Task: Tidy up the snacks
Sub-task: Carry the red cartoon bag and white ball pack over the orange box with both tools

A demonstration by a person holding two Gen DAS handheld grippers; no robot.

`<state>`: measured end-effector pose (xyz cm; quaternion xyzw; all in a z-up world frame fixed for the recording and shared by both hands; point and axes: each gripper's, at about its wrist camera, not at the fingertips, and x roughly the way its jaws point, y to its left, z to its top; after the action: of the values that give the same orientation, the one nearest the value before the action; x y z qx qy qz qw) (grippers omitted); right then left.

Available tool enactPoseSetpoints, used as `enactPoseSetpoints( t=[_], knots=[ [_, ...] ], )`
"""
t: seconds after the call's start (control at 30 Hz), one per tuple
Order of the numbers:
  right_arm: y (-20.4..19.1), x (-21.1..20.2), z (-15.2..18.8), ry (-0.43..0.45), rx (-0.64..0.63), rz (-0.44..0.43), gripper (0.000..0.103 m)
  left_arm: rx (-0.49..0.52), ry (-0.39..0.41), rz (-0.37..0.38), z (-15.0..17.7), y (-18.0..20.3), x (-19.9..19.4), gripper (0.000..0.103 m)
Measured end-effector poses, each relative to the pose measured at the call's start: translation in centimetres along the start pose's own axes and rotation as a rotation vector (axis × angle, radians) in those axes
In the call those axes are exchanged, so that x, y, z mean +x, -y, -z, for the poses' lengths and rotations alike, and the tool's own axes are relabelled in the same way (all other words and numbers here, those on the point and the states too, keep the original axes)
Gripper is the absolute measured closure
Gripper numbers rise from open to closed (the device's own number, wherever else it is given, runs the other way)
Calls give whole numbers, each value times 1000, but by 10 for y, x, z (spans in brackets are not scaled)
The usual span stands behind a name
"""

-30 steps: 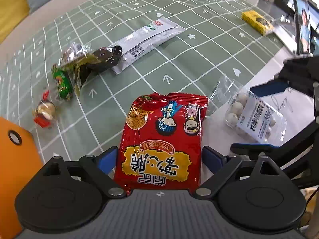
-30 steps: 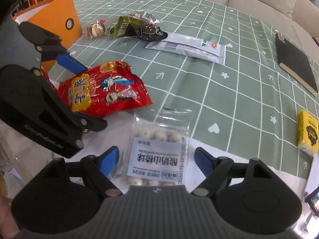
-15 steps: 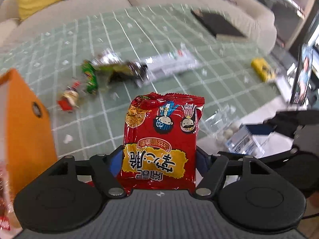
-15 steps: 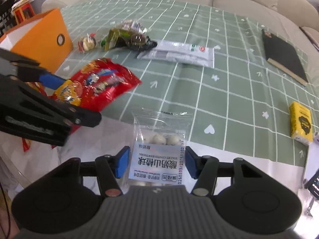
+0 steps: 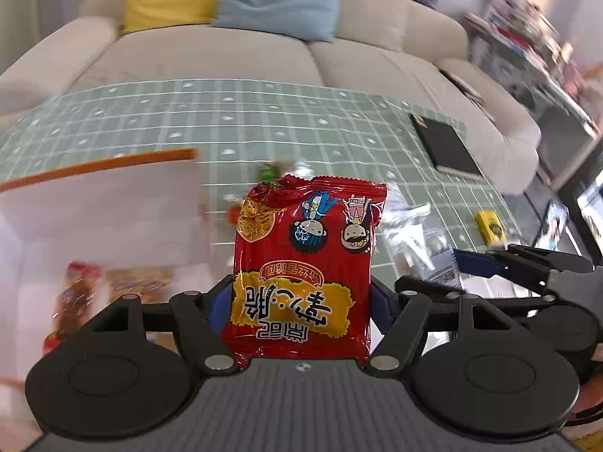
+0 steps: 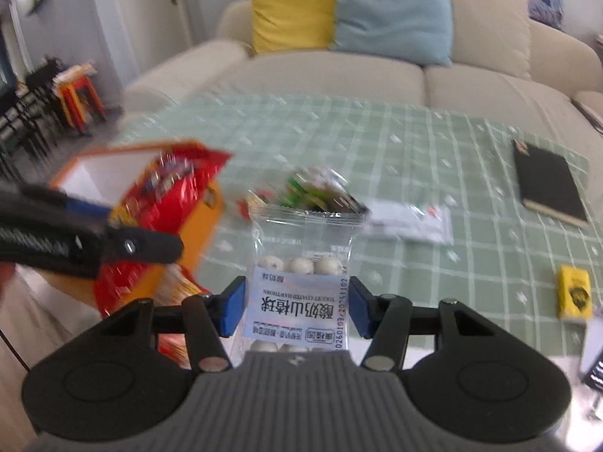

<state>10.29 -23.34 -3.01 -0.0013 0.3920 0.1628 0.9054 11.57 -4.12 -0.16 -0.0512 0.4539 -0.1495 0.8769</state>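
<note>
My left gripper is shut on a red snack bag and holds it upright in the air, next to the open orange box. My right gripper is shut on a clear bag of white yogurt balls, lifted above the table. In the right wrist view the left gripper holds the red bag over the orange box. Several small snacks and a long white packet lie on the green checked cloth.
A black notebook and a small yellow box lie on the right of the cloth. A beige sofa with a yellow cushion and a blue cushion stands behind the table. The orange box holds snack packets.
Both grippers closed on their bags and lifted them off the table. The left gripper moved left with the red bag to the orange box. Both views now tilt up toward the sofa.
</note>
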Motion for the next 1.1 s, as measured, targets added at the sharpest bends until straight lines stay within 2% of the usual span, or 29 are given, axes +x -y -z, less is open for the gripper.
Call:
enactPoseSetpoints(
  t=[0.1, 0.27, 0.57, 0.83, 1.1],
  knots=[
    [-17, -3, -13, 18, 1, -44, 49, -44, 21, -32, 0, -23, -14, 22],
    [-50, 5, -29, 27, -32, -67, 49, -113, 55, -91, -4, -65, -31, 22],
    [-117, 37, -58, 6, -134, -123, 49, -191, 24, -182, -12, -126, -26, 22],
    [-157, 85, -69, -34, -295, -88, 49, -223, -32, -271, -10, -159, 0, 22],
    [-177, 126, -71, -77, -407, -9, 49, -246, -101, -297, -7, -178, 28, 22]
  ],
)
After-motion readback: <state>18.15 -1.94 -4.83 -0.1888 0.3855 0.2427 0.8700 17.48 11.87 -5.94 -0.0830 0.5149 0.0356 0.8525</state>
